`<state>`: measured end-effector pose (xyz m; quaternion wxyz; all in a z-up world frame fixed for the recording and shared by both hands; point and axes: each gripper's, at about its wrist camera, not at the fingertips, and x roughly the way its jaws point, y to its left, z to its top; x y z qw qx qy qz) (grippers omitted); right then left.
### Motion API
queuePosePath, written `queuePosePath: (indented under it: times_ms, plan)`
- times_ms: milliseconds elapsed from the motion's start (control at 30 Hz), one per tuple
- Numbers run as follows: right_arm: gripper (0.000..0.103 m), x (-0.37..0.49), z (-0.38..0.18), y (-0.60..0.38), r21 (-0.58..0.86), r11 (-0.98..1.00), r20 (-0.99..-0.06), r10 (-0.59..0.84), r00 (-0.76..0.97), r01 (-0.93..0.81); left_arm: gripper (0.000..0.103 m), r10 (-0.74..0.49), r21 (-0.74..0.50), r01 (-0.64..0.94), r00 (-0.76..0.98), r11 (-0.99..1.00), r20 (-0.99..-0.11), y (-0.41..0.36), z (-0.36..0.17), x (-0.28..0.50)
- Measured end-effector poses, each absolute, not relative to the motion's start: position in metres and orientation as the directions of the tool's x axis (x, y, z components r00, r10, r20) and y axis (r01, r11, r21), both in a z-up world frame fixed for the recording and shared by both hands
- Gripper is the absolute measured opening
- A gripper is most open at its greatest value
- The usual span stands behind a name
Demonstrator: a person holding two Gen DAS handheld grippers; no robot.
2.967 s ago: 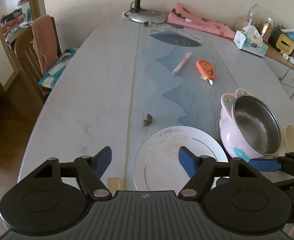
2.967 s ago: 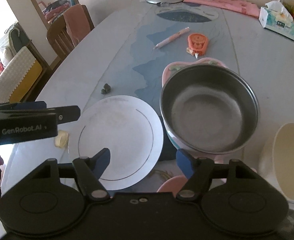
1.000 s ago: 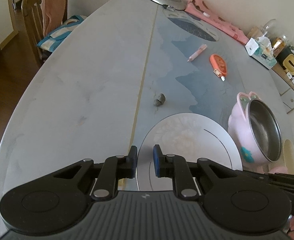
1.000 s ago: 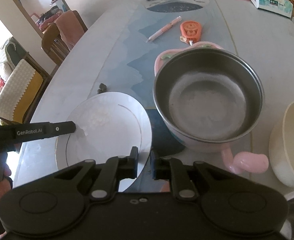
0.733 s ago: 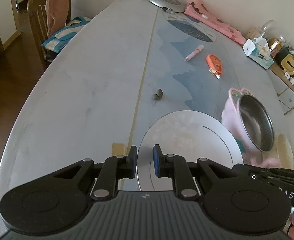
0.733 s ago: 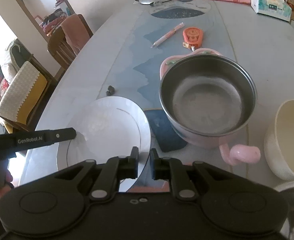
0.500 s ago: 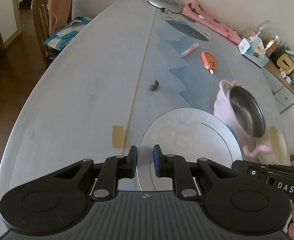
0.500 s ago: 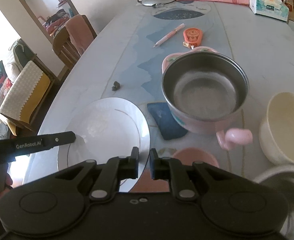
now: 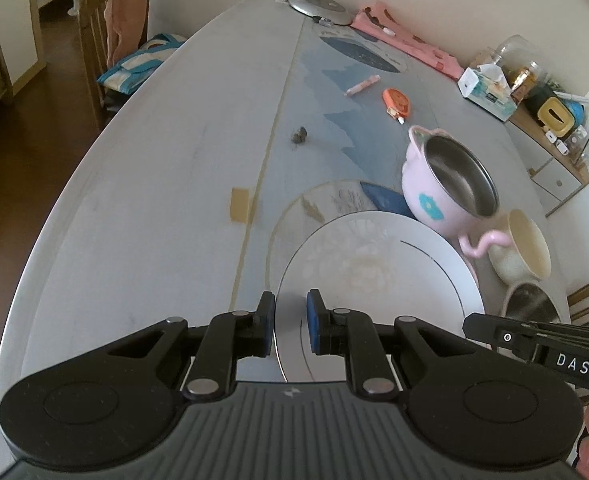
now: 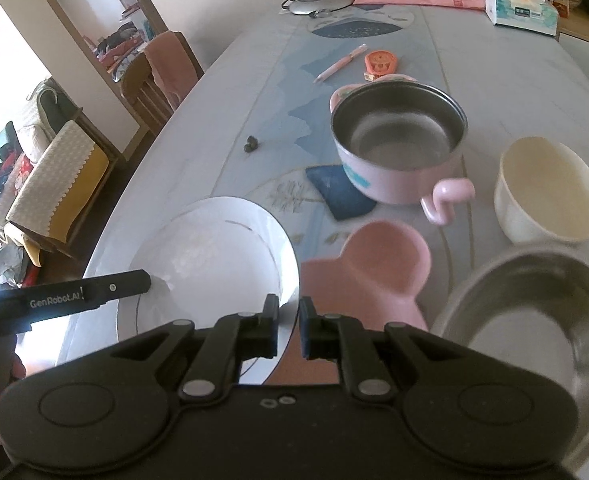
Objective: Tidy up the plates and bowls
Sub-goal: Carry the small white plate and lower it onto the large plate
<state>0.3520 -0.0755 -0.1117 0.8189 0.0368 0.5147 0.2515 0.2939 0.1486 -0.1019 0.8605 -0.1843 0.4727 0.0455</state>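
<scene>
A white plate (image 9: 374, 276) (image 10: 214, 248) with a thin dark ring is held by its near rim at two places. My left gripper (image 9: 290, 322) is shut on its left edge and my right gripper (image 10: 289, 320) is shut on its right edge. The plate hangs slightly above the table, near the front edge. Beyond it stand a pink pot with a steel inside (image 9: 450, 184) (image 10: 398, 140) and a cream bowl (image 9: 522, 248) (image 10: 546, 188). A flat pink dish (image 10: 374, 264) and a steel bowl (image 10: 534, 320) sit on the table right of the plate.
A long grey table (image 9: 154, 168) carries a pink pen (image 9: 362, 85), an orange tape dispenser (image 9: 396, 102), a small dark lump (image 9: 299, 134), a tissue box (image 10: 520, 10) and a lamp base (image 9: 320, 6). A chair with a towel (image 9: 122, 36) stands at the left.
Both grippers, open three seconds ago, now hold the plate. Over the last second they drew back and up with it, uncovering a round print, and the pink dish and steel bowl came into view.
</scene>
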Motion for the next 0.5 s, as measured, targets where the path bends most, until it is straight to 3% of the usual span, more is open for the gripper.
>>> queuePosePath:
  times_ms: [500]
  plan:
    - [0.01,0.272,-0.101,-0.095,0.339,0.869,-0.814,0.463,0.351,-0.361,0.015,-0.118,-0.284,-0.224,0.554,0.932,-0.824,0.131,-0.089,0.2]
